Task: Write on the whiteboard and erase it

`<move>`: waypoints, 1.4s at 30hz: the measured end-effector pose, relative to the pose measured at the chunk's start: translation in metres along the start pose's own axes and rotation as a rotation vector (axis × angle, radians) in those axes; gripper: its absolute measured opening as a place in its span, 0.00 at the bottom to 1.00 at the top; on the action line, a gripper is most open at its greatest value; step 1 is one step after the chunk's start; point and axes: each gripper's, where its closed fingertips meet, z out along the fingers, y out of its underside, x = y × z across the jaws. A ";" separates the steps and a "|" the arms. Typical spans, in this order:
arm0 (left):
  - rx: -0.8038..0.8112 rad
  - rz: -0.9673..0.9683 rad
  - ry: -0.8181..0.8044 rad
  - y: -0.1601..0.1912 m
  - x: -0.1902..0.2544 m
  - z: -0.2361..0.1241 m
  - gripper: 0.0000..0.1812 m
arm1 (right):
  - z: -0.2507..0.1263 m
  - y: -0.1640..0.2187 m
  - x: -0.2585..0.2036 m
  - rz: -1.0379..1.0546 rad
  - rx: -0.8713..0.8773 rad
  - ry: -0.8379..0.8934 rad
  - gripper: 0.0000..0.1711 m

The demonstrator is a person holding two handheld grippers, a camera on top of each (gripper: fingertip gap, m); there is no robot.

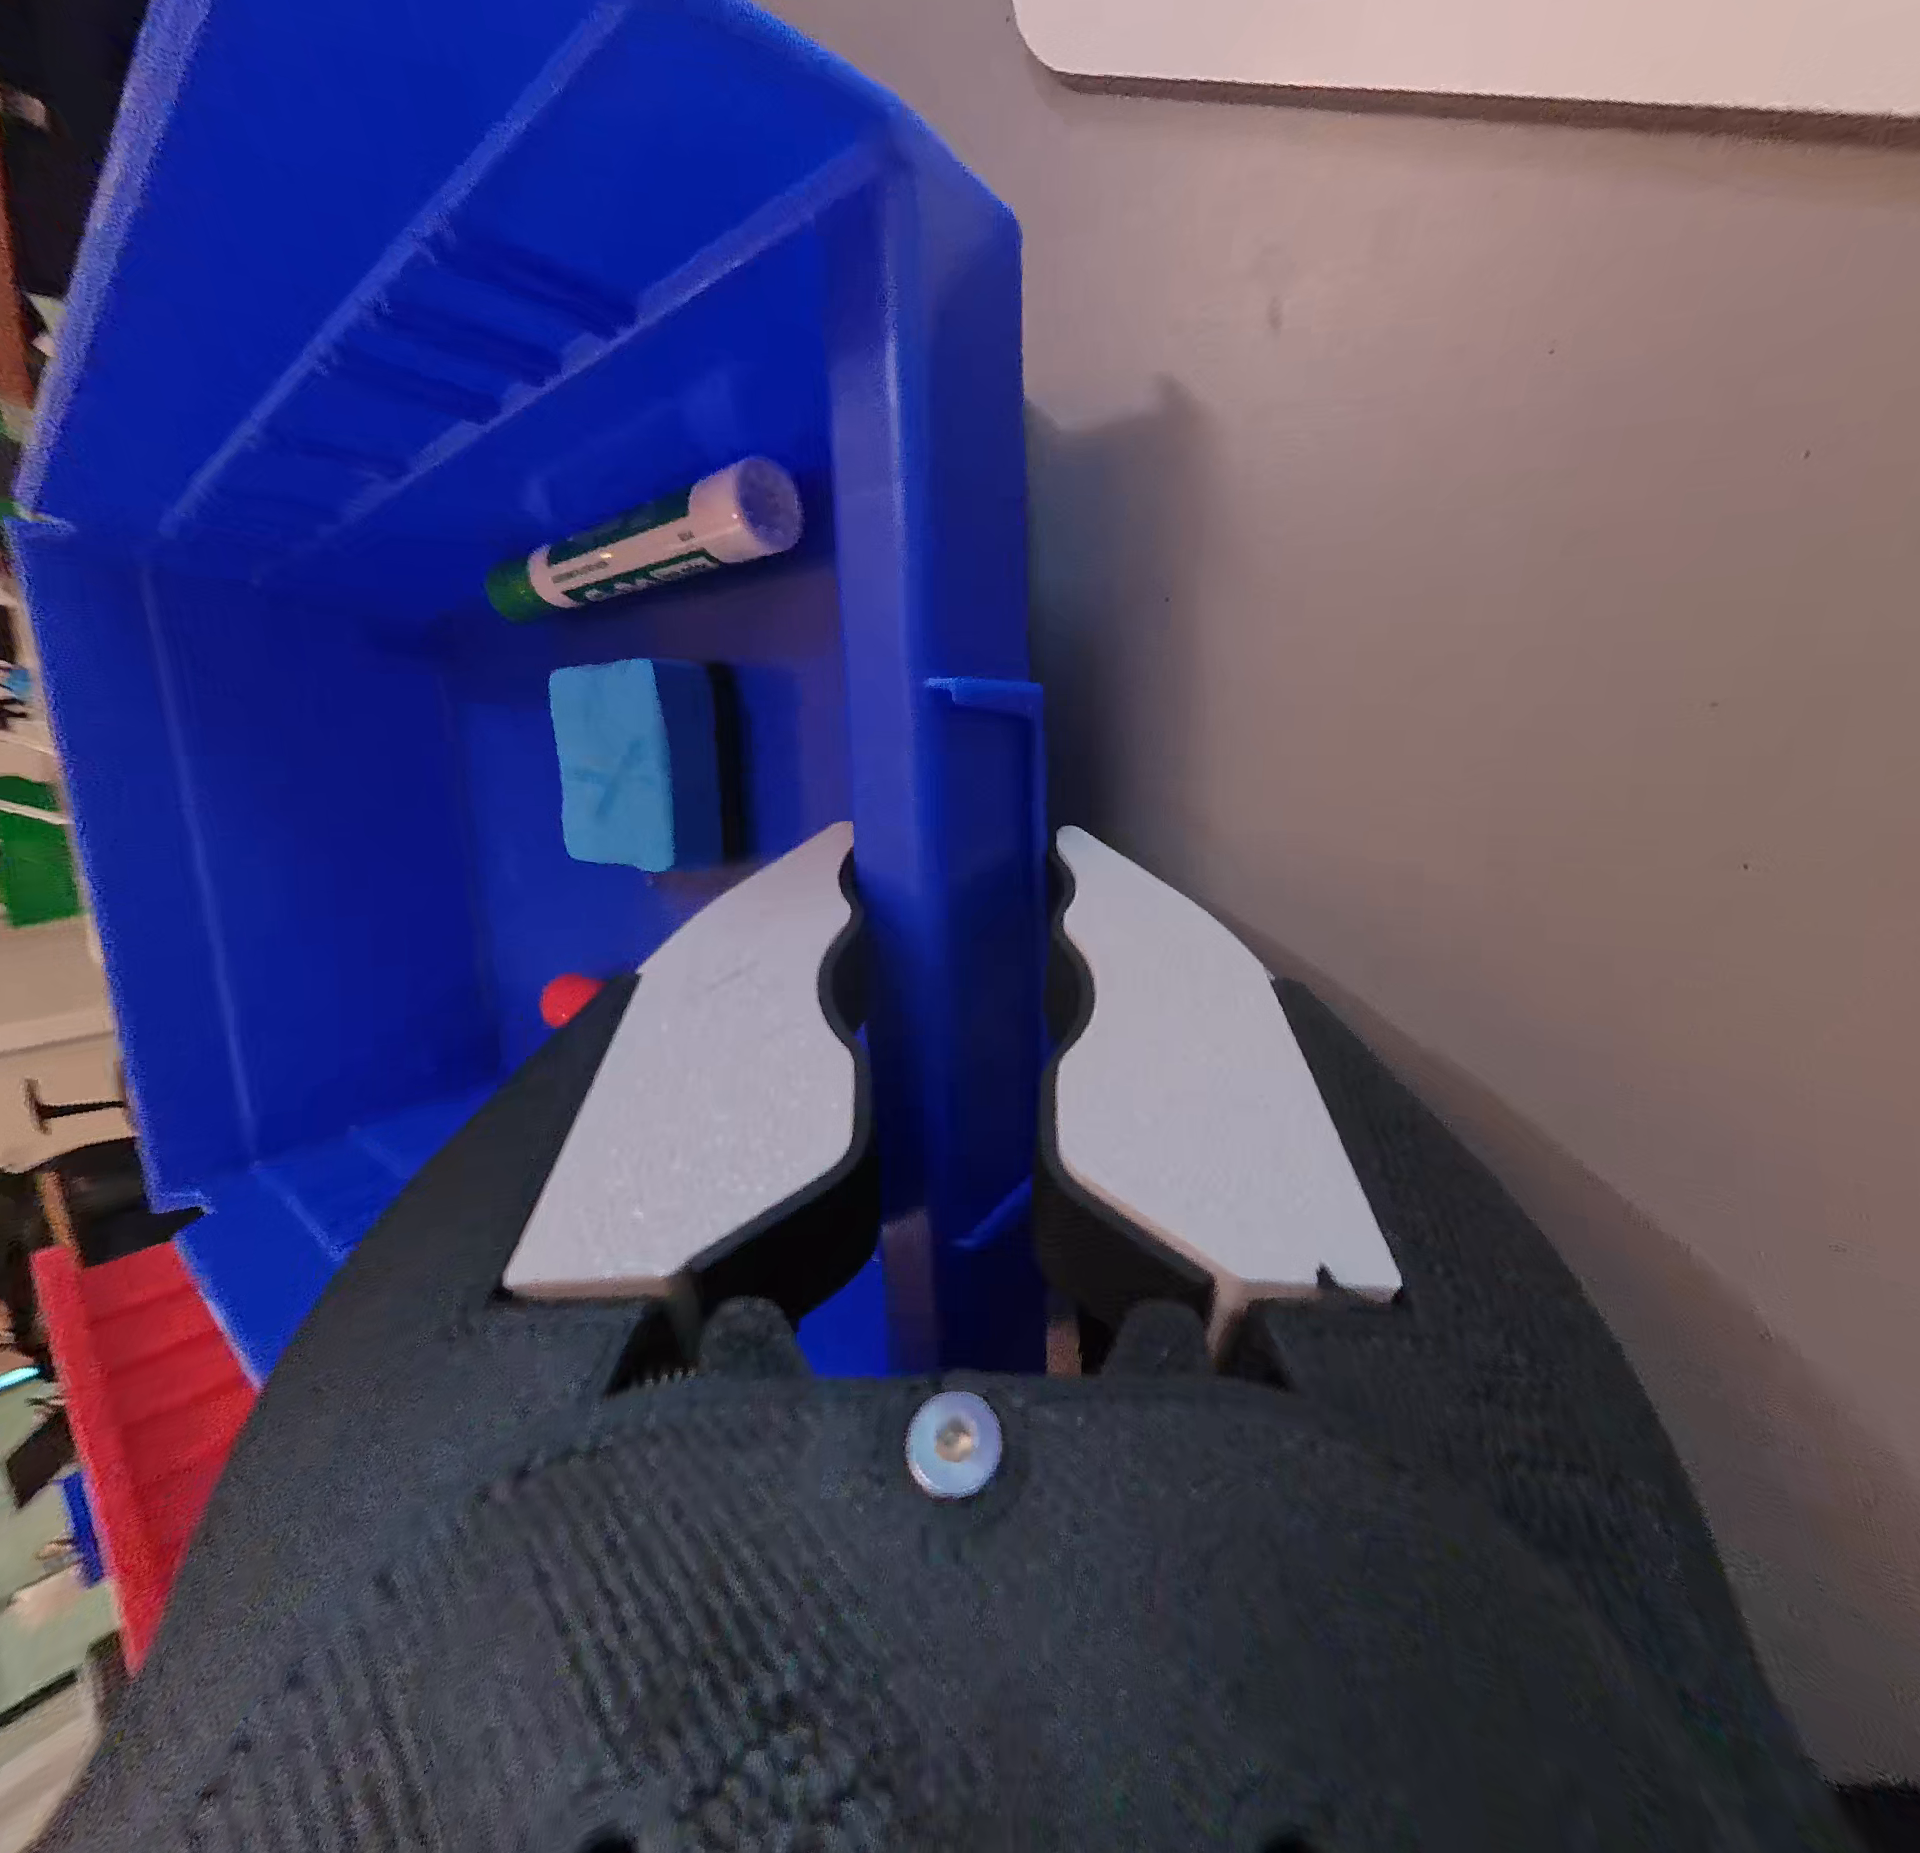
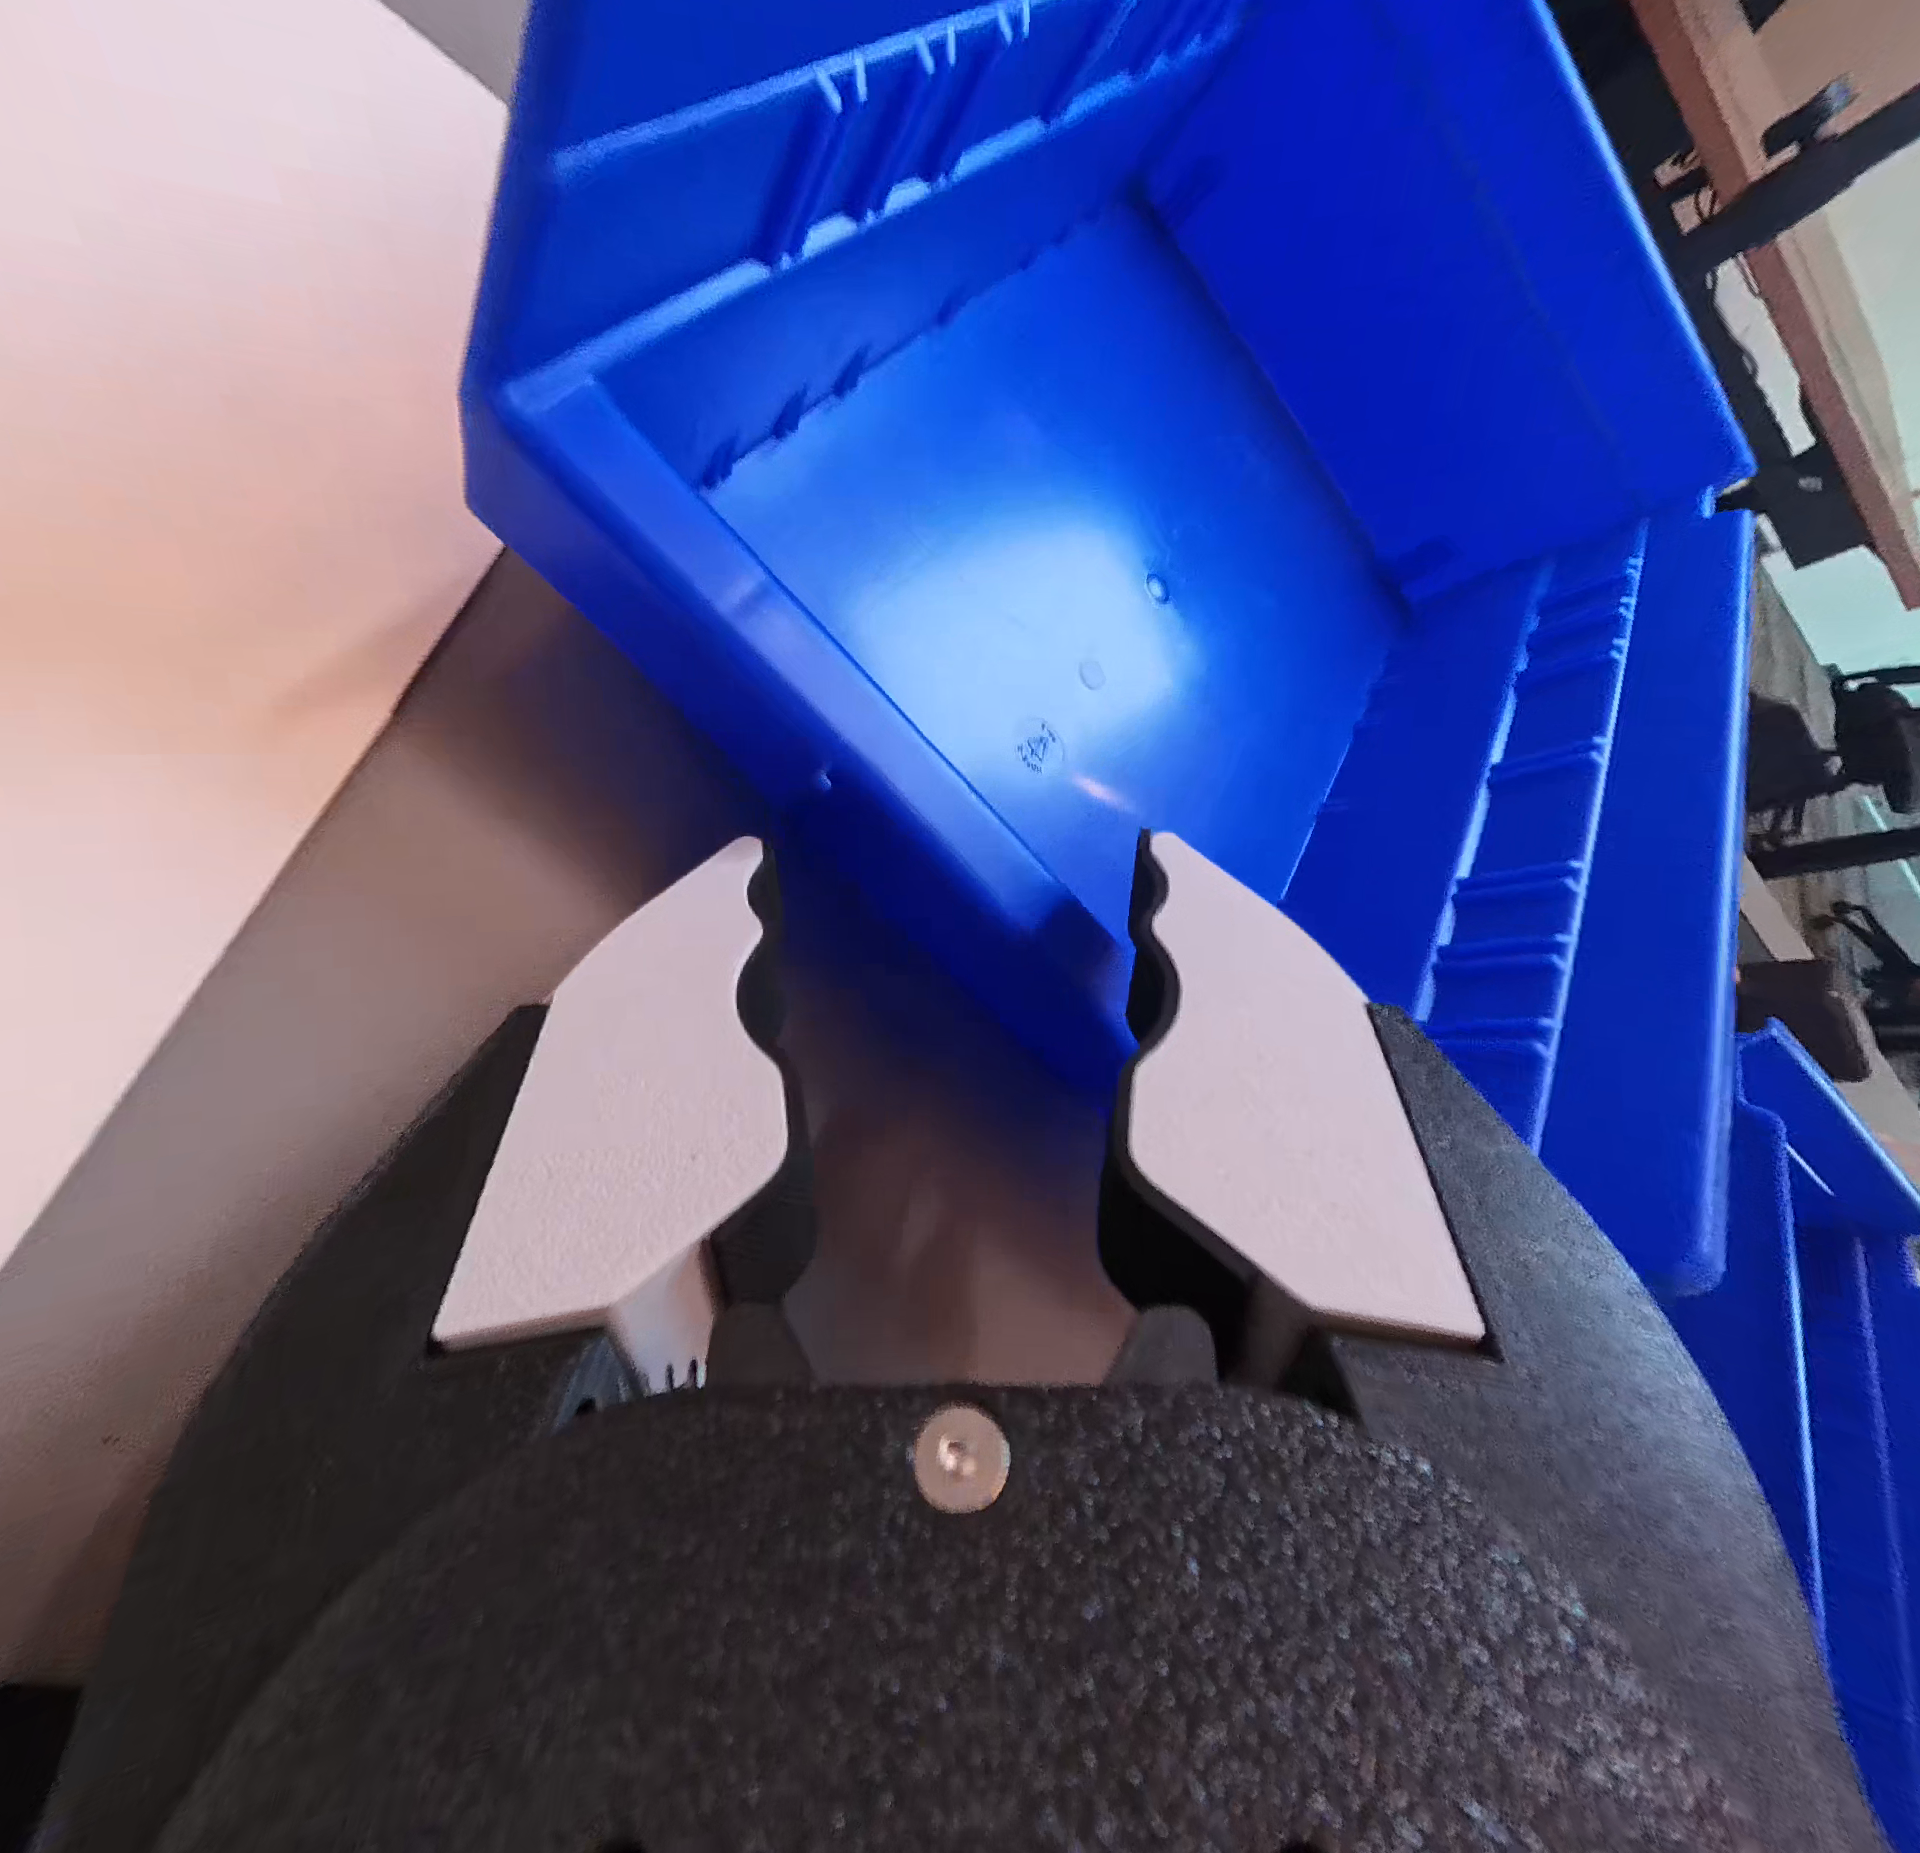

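While the left gripper [image 1: 956, 858] clamps the blue bin's [image 1: 312, 764] wall, keep it steady — right gripper [image 2: 951, 847] gapes empty — marker [image 1: 644, 554], eraser [image 1: 623, 769] inside.

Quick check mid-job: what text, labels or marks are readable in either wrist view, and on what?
Marker in the blue bin: green and white label print, too blurred to read.
Empty bin: small round moulded stamp on its floor, too small to read.
Whiteboard: no writing on the part in view.
Eraser: no text.
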 end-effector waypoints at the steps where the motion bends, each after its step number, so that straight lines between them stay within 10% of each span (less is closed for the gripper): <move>1: -0.005 -0.021 0.009 0.000 0.000 0.000 0.17 | 0.001 0.003 0.001 -0.007 -0.017 0.008 0.37; 11: 0.008 -0.077 -0.186 0.005 -0.041 0.022 0.19 | 0.012 0.004 0.008 0.074 -0.022 0.040 0.36; 27: 0.565 -0.615 -0.033 -0.031 -0.077 -0.073 0.06 | -0.049 -0.091 -0.036 0.344 0.528 -0.290 0.37; 42: 0.204 -0.545 0.120 -0.009 -0.110 -0.028 0.16 | -0.054 -0.099 -0.058 0.304 0.542 -0.370 0.35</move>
